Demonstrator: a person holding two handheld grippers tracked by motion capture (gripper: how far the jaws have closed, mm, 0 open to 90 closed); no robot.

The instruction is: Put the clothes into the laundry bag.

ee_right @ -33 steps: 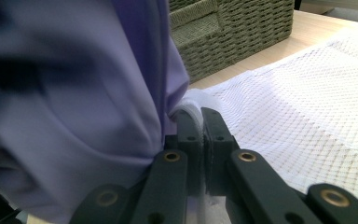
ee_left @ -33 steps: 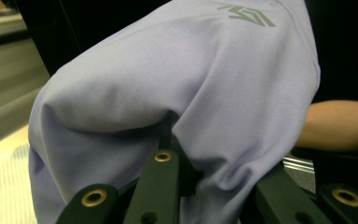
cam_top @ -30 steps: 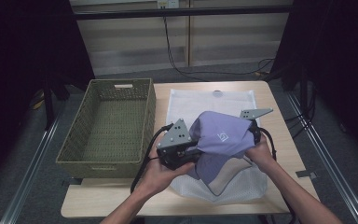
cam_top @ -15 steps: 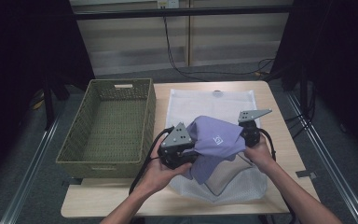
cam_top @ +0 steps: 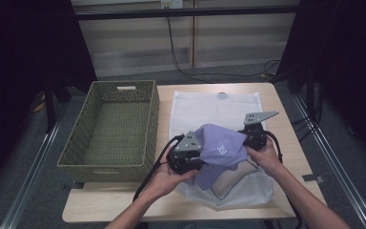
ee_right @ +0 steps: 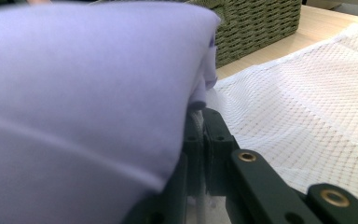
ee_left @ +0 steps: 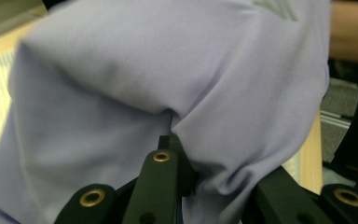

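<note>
Purple cloth (cam_top: 220,149) held up over white mesh bag (cam_top: 205,109) on table (cam_top: 286,124). Left gripper (cam_top: 193,160) pinched tight on cloth. Right gripper (cam_top: 248,138) pinched tight on cloth too. Basket (cam_top: 114,125) stands beside bag.

Both forearms are reaching in from the near edge of the table, each hand wrapping a black gripper. The left gripper (cam_top: 187,155) is sitting low with its jaws pinched together, facing inward. The right gripper (cam_top: 254,136) is sitting opposite, jaws clamped tight, its grey plate pointing outward.
</note>
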